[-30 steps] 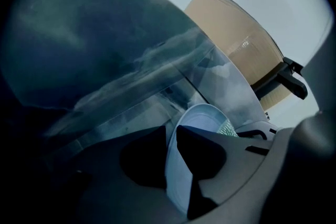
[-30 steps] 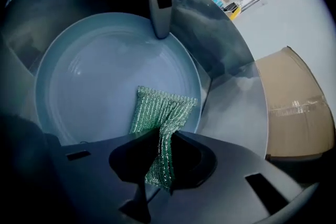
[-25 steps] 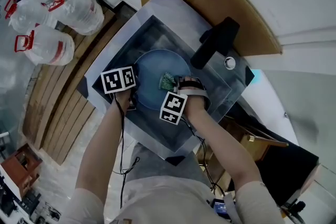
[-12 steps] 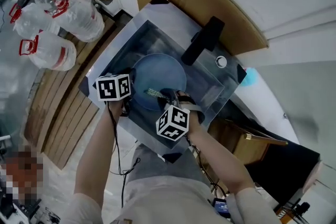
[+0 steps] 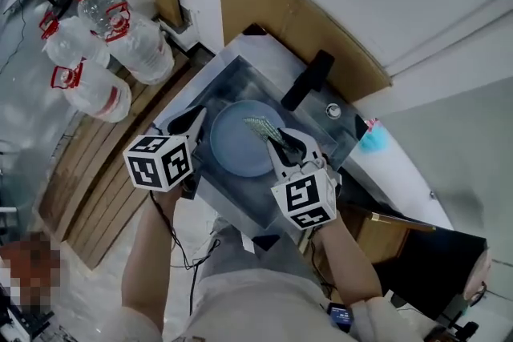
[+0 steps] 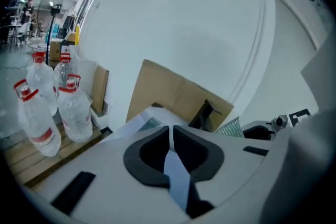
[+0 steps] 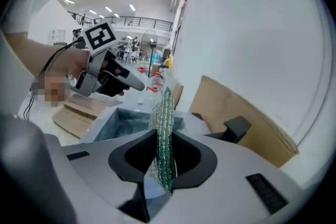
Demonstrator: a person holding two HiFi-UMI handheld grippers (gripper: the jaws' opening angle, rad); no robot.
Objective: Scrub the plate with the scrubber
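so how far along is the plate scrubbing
Done: can't tell whether the plate is clean; it lies flat in the sink. In hand: the right gripper grips the scrubber, held above the plate, not touching it. The left gripper, jaws just closing, is empty. Left: possibly more scrubbing, or setting the scrubber down.
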